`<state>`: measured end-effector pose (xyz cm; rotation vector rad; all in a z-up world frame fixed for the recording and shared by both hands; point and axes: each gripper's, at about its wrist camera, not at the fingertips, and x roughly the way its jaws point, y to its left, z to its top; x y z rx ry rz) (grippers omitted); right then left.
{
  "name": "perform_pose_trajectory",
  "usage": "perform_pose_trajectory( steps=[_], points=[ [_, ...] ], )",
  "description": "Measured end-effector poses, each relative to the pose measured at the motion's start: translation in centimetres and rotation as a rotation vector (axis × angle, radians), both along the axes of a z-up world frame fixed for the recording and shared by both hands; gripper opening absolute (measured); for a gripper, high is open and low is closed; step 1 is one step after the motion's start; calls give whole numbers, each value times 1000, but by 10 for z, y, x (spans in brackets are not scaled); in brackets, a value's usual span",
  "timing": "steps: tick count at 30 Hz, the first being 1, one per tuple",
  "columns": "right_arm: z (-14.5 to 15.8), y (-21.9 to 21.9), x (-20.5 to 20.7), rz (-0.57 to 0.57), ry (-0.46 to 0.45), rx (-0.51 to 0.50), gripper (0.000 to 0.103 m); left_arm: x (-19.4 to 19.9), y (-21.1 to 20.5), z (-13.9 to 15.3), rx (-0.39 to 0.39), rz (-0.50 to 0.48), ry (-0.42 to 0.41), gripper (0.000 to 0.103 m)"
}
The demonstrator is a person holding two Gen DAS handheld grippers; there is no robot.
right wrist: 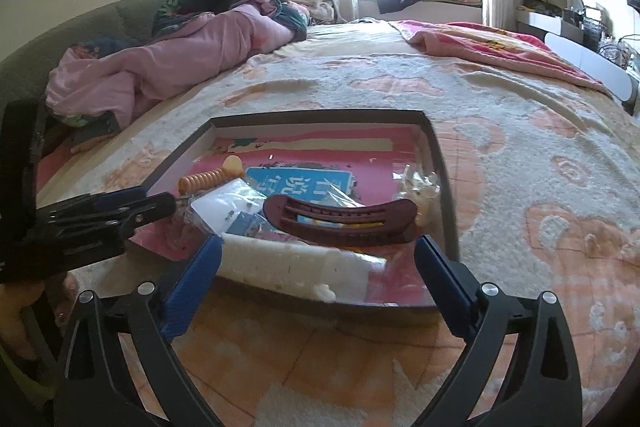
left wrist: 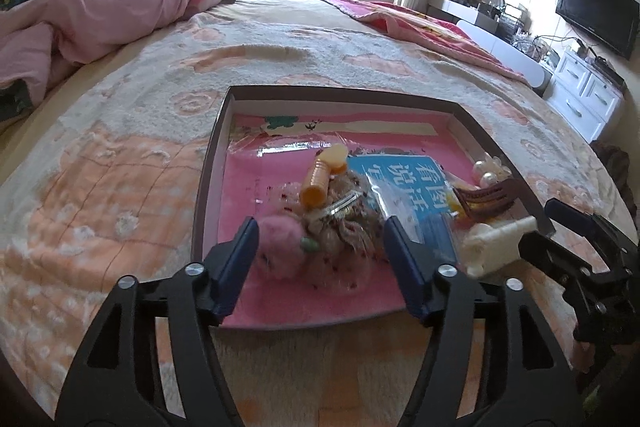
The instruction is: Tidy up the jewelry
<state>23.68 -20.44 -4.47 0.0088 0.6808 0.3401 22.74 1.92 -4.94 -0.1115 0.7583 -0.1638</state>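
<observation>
Shallow dark-rimmed box [left wrist: 208, 163] sits on the patterned bedspread [left wrist: 120, 155], w/ hair bits and jewelry piled at its near end. Both grippers hang over that near edge, angled down into it.

Left gripper [left wrist: 320, 227] is partly open, nothing pinched. Between its blue fingers [left wrist: 236, 259] lie a pink fuzzy pom [left wrist: 276, 247] and a crinkly clear bag of small floral pieces [left wrist: 344, 223]; pads look apart from both, tho pom is just beside the left pad. An orange ribbed roller [left wrist: 320, 179] lies just beyond, long axis running away from the gripper.

Right gripper [right wrist: 318, 247] stands wide, empty. A white foam-like block [right wrist: 296, 267] lies crosswise betw its fingers, near the box's front wall, and right behind it the brown hair claw [right wrist: 344, 223], long axis also left-to-right, i.e. across the approach, not along it. Pearl clip [right wrist: 420, 187] is further back by the right wall.

My read: a drop-off just finished or a new pick is starting. Claw is nearer the right hand; its long axis roughly spans the jaw gap, so a wrist roll would prob be needed to grip it across the narrow side. Pom and bag belong to the left
</observation>
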Motion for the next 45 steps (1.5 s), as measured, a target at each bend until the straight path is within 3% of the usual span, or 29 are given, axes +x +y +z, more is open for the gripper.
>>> perform_pose_trajectory(
  steps=[10,12,24,35,45],
  points=[
    [15,-7,-27,-43,-64,-4,96,-36,2,15,-2,0,-53,82],
    [20,-7,-37,-50,-91,-10,96,-44,2,19,6,6,-63,91],
    [32,1,-96,-80,-225,-79,96,-90,3,26,-13,44,-108,92],
    [25,-9,-126,-133,-236,-67,96,-130,-9,23,30,36,-200,92],
    [17,-9,-145,-135,-247,-65,97,-145,-12,19,48,40,-220,92]
  ],
)
